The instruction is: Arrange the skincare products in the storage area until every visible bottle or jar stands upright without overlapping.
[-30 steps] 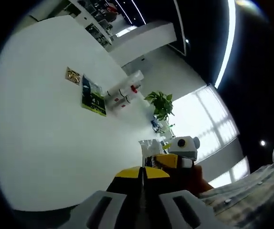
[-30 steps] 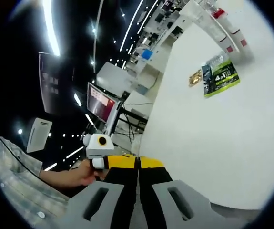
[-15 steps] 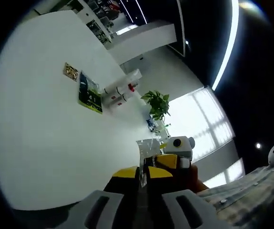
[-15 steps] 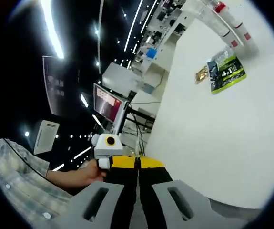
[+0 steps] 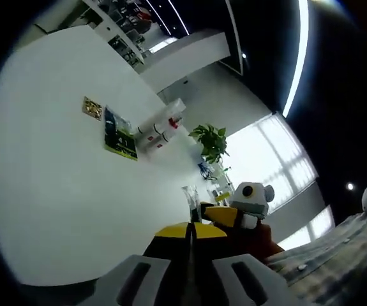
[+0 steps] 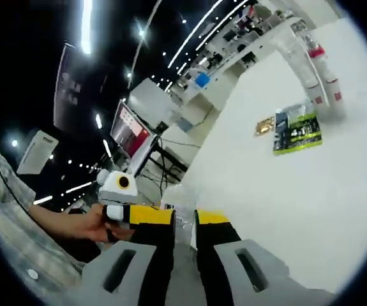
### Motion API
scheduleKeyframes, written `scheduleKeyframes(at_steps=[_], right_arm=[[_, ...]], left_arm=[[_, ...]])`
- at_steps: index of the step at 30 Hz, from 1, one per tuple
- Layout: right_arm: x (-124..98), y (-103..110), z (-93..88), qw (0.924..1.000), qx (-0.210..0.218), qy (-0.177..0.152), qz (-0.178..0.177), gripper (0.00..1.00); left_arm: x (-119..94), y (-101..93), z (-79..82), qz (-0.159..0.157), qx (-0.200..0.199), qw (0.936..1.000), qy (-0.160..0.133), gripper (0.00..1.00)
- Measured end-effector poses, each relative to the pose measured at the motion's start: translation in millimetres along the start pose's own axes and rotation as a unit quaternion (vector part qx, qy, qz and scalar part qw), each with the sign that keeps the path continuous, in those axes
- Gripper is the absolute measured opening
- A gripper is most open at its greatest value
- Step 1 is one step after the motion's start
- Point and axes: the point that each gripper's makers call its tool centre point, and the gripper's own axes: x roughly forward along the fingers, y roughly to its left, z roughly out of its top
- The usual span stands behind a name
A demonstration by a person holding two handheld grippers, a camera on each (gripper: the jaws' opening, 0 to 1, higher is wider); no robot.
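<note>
White table (image 5: pixel 62 191) — plain, unpatterned. On it a green-and-black packet (image 5: pixel 119 133) with pale print, a small gold-brown patterned sachet (image 5: pixel 92 107), and clear-white tubes (image 5: pixel 159 124) with red caps and red marks. Both grippers (image 6: pixel 184 224) carry yellow tips over black jaws, grey bodies. Leafy green plant (image 5: pixel 210 141). A sleeve (image 6: pixel 1 210) — grey-white plaid.

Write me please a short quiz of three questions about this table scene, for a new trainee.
1. True or false: the green packet lies on the white table.
2. The left gripper has its jaws: A) shut together, B) wide open, C) around a jar.
3. Fill in: the small gold sachet lies beside the green ____.
Key: 1 true; 2 A; 3 packet.
</note>
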Motion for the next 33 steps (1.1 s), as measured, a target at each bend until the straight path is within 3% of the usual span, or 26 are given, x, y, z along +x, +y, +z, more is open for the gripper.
scheduleKeyframes(at_steps=[3,7,9,12,15,17,21,24,28,31,33], right_arm=[[-5.4,-7.4,7.4,0.9978,-0.056,-0.012,-0.032,0.21],[-16.9,-17.2,14.0,0.9898,-0.115,-0.008,-0.083,0.44],[-23.6,-17.0,18.4,0.9861,-0.135,-0.010,-0.097,0.50],[-34.1,-18.2,33.5,0.9743,-0.185,-0.031,-0.126,0.59],[-42.1,-18.4,44.3,0.9609,-0.228,-0.053,-0.148,0.76],[-45.3,-21.9,44.7,0.9559,-0.235,-0.058,-0.166,0.85],[-47.2,-23.6,46.2,0.9438,-0.267,-0.074,-0.181,0.92],[-44.4,-27.0,44.6,0.9425,-0.269,-0.080,-0.181,0.98],[-41.1,-23.6,47.6,0.9348,-0.288,-0.089,-0.188,0.96],[-37.9,-23.7,42.4,0.9253,-0.317,-0.073,-0.194,0.94],[-36.3,-24.3,41.4,0.9250,-0.319,-0.069,-0.194,0.93]], left_arm=[[-0.6,2.4,1.7,0.004,-0.012,0.9999,-0.003,0.01],[-1.4,5.1,2.2,0.006,-0.022,0.9997,-0.002,0.01],[-0.1,3.7,-0.2,0.005,-0.026,0.9996,0.003,0.01],[1.6,3.8,-3.4,0.005,-0.032,0.9994,0.011,0.01],[1.4,5.8,-4.8,0.005,-0.042,0.9989,0.019,0.01],[1.3,6.8,-4.1,0.004,-0.047,0.9987,0.022,0.01],[0.6,11.1,-6.4,0.012,-0.054,0.9973,0.049,0.01],[-3.1,19.1,-0.7,0.022,-0.058,0.9965,0.056,0.01],[-5.2,29.0,20.2,0.033,-0.066,0.9960,0.049,0.01],[-2.6,36.4,36.6,0.045,-0.055,0.9956,0.062,0.01],[-0.5,38.4,48.1,0.048,-0.051,0.9956,0.062,0.01]])
